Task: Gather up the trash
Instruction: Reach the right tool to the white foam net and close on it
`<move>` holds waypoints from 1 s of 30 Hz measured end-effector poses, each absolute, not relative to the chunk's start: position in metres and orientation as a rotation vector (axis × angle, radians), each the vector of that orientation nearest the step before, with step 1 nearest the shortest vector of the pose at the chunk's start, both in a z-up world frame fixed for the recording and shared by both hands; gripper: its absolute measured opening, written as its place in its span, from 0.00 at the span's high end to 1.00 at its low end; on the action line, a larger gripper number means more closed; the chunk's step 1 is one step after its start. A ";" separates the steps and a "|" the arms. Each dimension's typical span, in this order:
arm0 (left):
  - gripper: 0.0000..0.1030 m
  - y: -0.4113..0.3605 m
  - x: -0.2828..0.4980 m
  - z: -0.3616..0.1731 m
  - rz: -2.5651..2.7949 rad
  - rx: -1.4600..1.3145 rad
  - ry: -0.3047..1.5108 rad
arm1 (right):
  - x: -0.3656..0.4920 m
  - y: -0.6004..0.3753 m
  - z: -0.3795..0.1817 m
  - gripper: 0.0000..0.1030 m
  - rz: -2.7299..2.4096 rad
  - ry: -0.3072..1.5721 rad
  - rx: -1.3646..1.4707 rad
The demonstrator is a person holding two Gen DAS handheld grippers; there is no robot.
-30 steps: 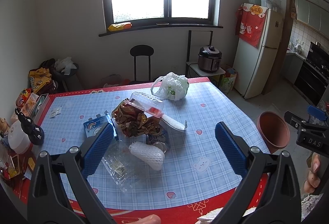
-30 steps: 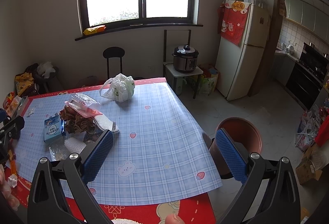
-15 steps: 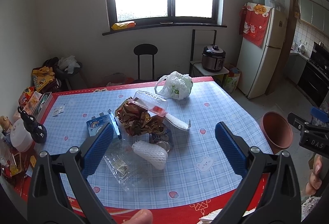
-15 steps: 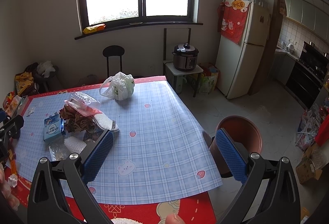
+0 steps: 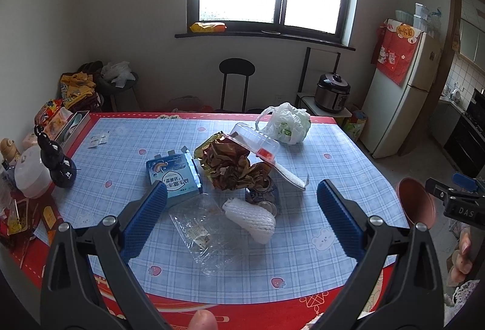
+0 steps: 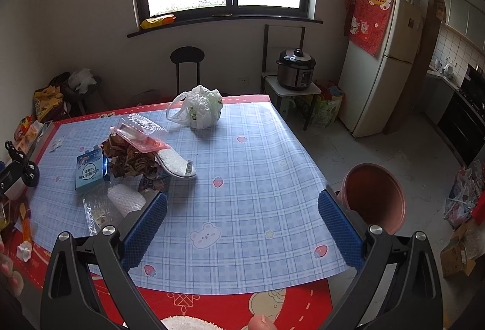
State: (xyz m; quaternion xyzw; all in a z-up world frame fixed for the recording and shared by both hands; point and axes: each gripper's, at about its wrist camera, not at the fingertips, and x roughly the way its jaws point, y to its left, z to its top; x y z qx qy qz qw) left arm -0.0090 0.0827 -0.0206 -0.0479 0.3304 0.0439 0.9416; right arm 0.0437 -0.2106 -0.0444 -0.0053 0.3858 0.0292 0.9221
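Both of my grippers hang above the near edge of the table point(image 5: 357, 166) with nothing between their blue pads. My left gripper point(image 5: 242, 219) has its fingers spread wide and looks down on the heap of trash; my right gripper point(image 6: 242, 227) is spread just as wide over a bare stretch of the blue checked cloth, further to the right.

Nearest to my left gripper I see a flat clear plastic bag point(image 5: 201, 234), and touching its right side a white foam fruit net point(image 5: 251, 216). Just behind the net I can make out an open tin can point(image 5: 263, 193), partly hidden. To the left of that lies a blue and white carton point(image 5: 172, 175). A wad of crumpled brown paper point(image 5: 233, 163) sits in the middle of the heap, with a clear plastic clamshell box point(image 5: 256, 140) tilted on top of it and a white insole point(image 6: 175, 165) poking out on its right. Further back, apart from the heap, rests a knotted white plastic bag point(image 5: 288, 124).

Off the right edge of the table, on the floor, I see a brown trash bin point(image 6: 374, 198), its mouth open toward me. Beyond the table stand a black stool point(image 5: 236, 81), a rice cooker point(image 6: 295, 68) and a fridge point(image 6: 382, 63).
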 end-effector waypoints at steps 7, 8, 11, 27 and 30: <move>0.05 0.146 -0.015 -0.043 0.202 -0.173 0.703 | 0.064 -0.167 -0.056 0.05 0.247 0.794 -0.031; 0.05 0.155 -0.015 -0.047 0.217 -0.183 0.710 | 0.067 -0.158 -0.057 0.05 0.272 0.802 -0.043; 0.05 0.180 -0.018 -0.061 0.260 -0.204 0.719 | 0.076 -0.132 -0.062 0.05 0.339 0.808 -0.073; 0.05 0.237 0.009 -0.154 0.280 -0.321 0.911 | 0.111 -0.046 -0.114 0.05 0.448 0.818 -0.229; 0.06 0.241 0.019 -0.175 0.260 -0.349 0.943 | 0.122 -0.034 -0.131 0.05 0.521 0.875 -0.237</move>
